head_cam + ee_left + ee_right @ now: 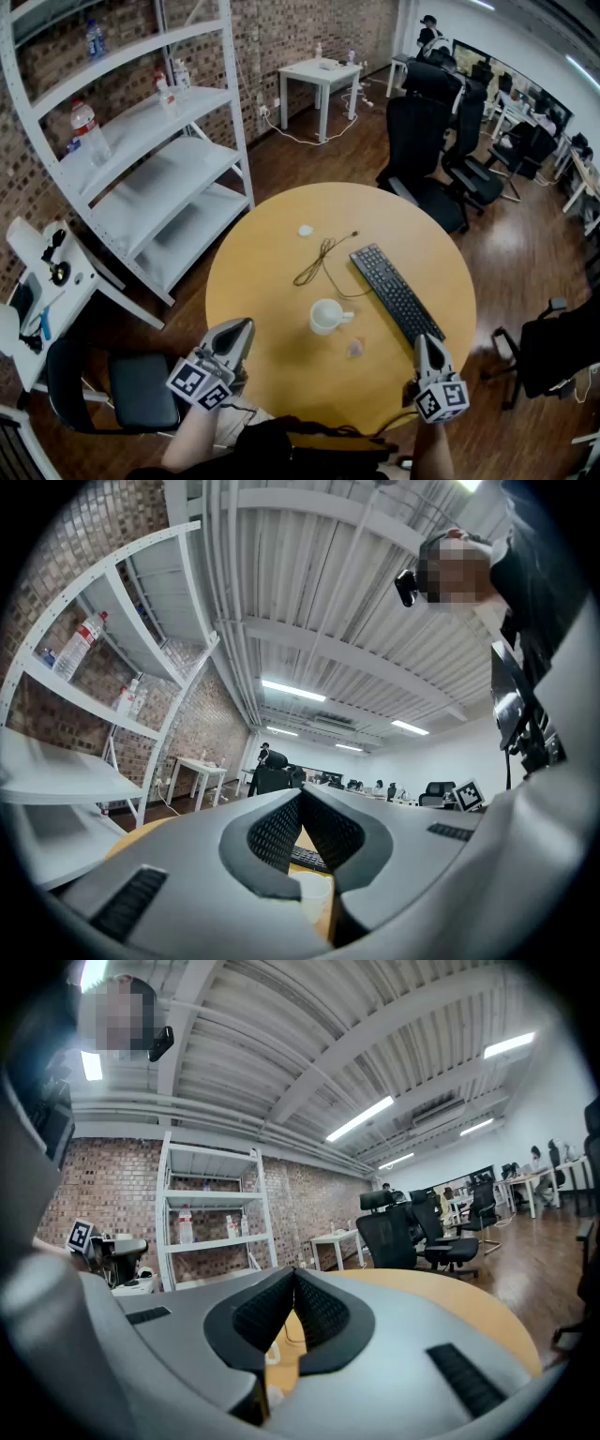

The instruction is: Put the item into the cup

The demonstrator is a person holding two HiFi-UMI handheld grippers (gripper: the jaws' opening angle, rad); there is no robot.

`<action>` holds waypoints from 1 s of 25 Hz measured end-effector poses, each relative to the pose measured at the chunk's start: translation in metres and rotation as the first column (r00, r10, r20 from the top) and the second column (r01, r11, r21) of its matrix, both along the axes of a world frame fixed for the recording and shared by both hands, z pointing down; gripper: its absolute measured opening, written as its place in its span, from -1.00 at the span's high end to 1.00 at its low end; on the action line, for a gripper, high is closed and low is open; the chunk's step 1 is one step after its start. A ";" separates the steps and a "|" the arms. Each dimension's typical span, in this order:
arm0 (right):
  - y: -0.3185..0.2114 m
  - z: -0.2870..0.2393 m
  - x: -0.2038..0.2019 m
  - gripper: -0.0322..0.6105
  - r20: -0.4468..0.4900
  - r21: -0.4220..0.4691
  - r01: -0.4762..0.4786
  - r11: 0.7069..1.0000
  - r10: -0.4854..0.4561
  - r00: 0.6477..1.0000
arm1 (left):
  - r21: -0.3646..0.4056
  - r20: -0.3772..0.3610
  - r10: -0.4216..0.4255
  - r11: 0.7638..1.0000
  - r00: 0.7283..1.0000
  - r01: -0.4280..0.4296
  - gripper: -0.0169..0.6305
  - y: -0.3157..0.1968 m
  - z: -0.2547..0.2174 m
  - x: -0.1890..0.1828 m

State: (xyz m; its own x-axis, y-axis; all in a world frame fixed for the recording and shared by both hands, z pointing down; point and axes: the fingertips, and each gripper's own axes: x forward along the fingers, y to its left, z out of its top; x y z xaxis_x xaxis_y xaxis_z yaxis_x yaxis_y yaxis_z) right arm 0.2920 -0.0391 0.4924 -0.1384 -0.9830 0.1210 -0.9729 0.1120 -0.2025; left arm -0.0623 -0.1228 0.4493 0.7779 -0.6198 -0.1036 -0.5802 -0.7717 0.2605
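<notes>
**Head view:** My left gripper (244,326) and right gripper (421,340) hover over the near edge of a round wooden table (272,281). Both have their jaws pressed together and carry nothing. A white cup (327,316) stands upright near the table's middle. The item (355,350), a small pale lump, lies on the wood just beside the cup, to its near right and outside it. A black keyboard (397,293) lies to the right, and a dark cable (323,260) trails beyond the cup.

**Left gripper view:** My left gripper (302,795) has its jaws meeting at the tips, empty. The cup (309,892) and the keyboard (306,856) show through the gap beneath them.

**Right gripper view:** My right gripper (293,1273) is closed tip to tip, gripping nothing. White shelving (214,1232) stands against a brick wall behind it.
</notes>
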 end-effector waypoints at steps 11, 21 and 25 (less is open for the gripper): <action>-0.063 0.120 -0.067 0.32 -0.081 -0.347 0.235 0.908 -0.279 0.957 | -0.012 0.078 -0.020 1.000 0.997 0.021 0.97 0.000 0.012 -0.031; -0.081 0.208 -0.096 0.22 -0.171 -0.553 0.218 0.804 -0.365 0.915 | -0.062 0.108 -0.115 0.991 0.987 0.122 0.97 0.015 0.025 -0.065; -0.080 0.228 -0.099 0.22 -0.162 -0.602 0.207 0.771 -0.371 0.914 | -0.072 0.103 -0.143 0.986 0.984 0.150 0.97 0.020 0.025 -0.073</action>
